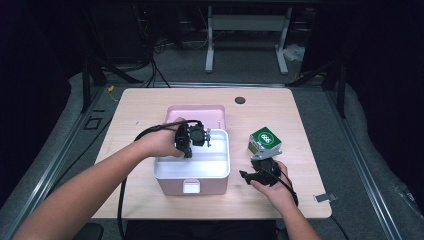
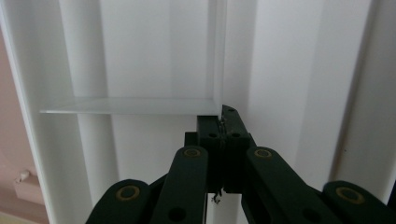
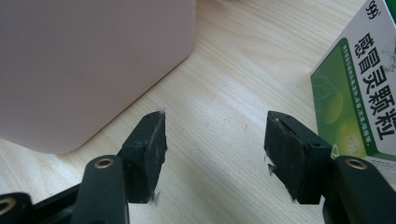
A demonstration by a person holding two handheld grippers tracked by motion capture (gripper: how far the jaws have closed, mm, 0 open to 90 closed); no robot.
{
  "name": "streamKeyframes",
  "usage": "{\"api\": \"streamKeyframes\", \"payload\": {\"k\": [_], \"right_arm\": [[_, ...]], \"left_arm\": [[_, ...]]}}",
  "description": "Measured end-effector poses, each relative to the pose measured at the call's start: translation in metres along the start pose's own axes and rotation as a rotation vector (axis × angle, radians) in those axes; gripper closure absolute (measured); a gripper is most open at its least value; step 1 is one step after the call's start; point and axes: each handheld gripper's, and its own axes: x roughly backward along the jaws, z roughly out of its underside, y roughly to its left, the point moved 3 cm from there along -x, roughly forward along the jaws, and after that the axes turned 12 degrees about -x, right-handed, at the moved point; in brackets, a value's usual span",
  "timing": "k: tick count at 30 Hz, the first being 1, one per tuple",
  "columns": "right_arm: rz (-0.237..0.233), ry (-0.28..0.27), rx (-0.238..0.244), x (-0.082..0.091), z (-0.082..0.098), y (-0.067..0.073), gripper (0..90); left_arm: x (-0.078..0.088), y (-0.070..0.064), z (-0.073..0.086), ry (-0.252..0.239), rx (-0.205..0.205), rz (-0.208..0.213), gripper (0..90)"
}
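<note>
A pink storage box (image 1: 172,186) with a white inside stands open at the table's middle, its lid (image 1: 197,114) tipped back. My left gripper (image 1: 200,136) reaches down into it. In the left gripper view its jaws are shut (image 2: 224,123) on the edge of a thin white divider (image 2: 130,106) inside the box. A green and white medicine carton (image 1: 265,140) stands to the right of the box. Just in front of it my right gripper (image 1: 261,162) rests low on the table. It is open (image 3: 215,140) with bare wood between the pads, the carton (image 3: 359,84) beside its right jaw.
The pink box's outer wall (image 3: 84,70) is close on the left of my right gripper. A dark round cable hole (image 1: 240,100) sits near the table's far edge. A small metal clip (image 1: 324,198) lies at the front right corner. A table frame (image 1: 247,30) stands beyond.
</note>
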Motion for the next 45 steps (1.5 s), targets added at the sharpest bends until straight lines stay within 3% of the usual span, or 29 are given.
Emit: {"api": "streamKeyframes", "payload": {"k": [7, 14, 25, 31, 32, 33, 37, 38, 39, 40, 45], "right_arm": [[0.001, -0.003, -0.002, 0.000, 0.000, 0.000, 38.5], [-0.012, -0.007, -0.009, 0.000, -0.001, 0.001, 38.5], [-0.003, 0.004, -0.006, -0.005, -0.002, -0.001, 38.4], [-0.016, -0.004, -0.007, -0.004, -0.003, 0.001, 38.5], [-0.017, -0.001, -0.006, -0.004, -0.002, 0.001, 38.5], [-0.017, -0.001, -0.006, -0.004, -0.002, 0.001, 38.5], [-0.002, -0.005, -0.010, -0.002, -0.002, 0.000, 38.5], [-0.002, -0.005, -0.010, -0.002, -0.002, 0.000, 38.5], [-0.006, -0.007, -0.010, -0.002, -0.002, 0.000, 38.5], [-0.006, -0.007, -0.010, -0.002, -0.002, 0.000, 38.5], [-0.005, -0.009, -0.013, -0.002, -0.001, 0.001, 38.5]], "left_arm": [[0.017, 0.000, 0.011, -0.017, 0.051, -0.023, 89.2], [0.024, 0.000, 0.027, -0.024, 0.087, -0.014, 89.1], [0.032, 0.002, 0.073, -0.053, 0.183, -0.008, 89.1], [0.036, -0.002, 0.104, -0.069, 0.274, -0.012, 89.1], [0.037, -0.003, 0.114, -0.073, 0.306, -0.013, 89.1], [0.037, -0.003, 0.114, -0.073, 0.306, -0.013, 89.1], [0.039, -0.006, 0.142, -0.114, 0.417, -0.011, 89.2], [0.039, -0.006, 0.142, -0.114, 0.417, -0.011, 89.1], [0.041, -0.008, 0.154, -0.121, 0.450, -0.008, 89.1], [0.041, -0.008, 0.154, -0.121, 0.450, -0.008, 89.2], [0.042, -0.011, 0.180, -0.133, 0.525, -0.008, 89.1]]}}
